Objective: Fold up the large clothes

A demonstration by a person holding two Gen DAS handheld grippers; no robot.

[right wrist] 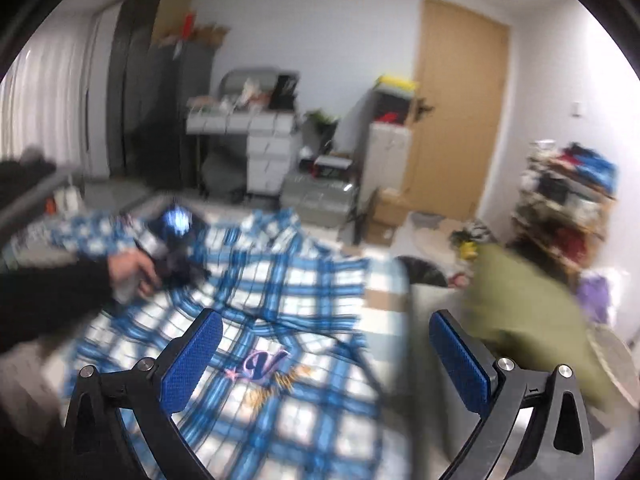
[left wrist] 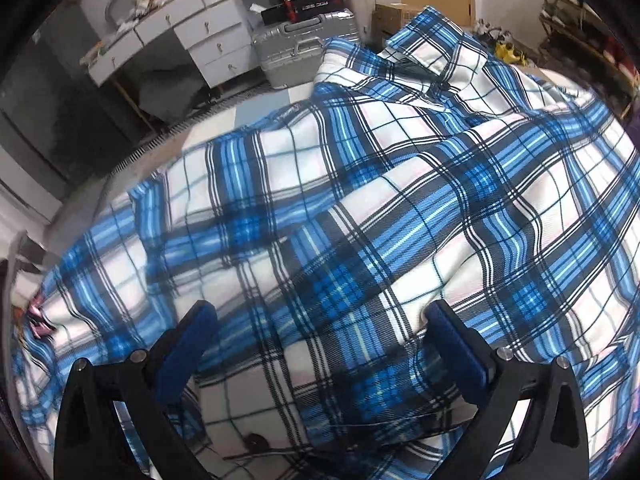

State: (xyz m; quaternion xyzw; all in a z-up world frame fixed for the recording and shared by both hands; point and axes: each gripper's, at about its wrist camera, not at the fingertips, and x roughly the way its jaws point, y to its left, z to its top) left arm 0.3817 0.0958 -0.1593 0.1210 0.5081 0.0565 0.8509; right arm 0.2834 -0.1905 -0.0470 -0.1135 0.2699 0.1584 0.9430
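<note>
A large blue and white plaid shirt (left wrist: 360, 200) lies spread on a bed and fills most of the left wrist view, its collar (left wrist: 436, 44) at the far end. My left gripper (left wrist: 320, 316) hangs close over the cloth, open, blue pads wide apart and pressing on nothing. In the blurred right wrist view the same shirt (right wrist: 280, 288) shows a "V" emblem (right wrist: 266, 364) near its front. My right gripper (right wrist: 324, 320) stands open wide above that part, nothing between its fingers. A person's hand (right wrist: 132, 272) in a dark sleeve holds the left gripper over the shirt's left side.
An olive green bundle (right wrist: 520, 320) lies right of the bed's edge (right wrist: 388, 304). Beyond the bed stand a white drawer desk (left wrist: 192, 36), a silver suitcase (left wrist: 296, 48), cardboard boxes (right wrist: 384, 216), a wooden door (right wrist: 460, 100) and a cluttered shelf (right wrist: 568, 200).
</note>
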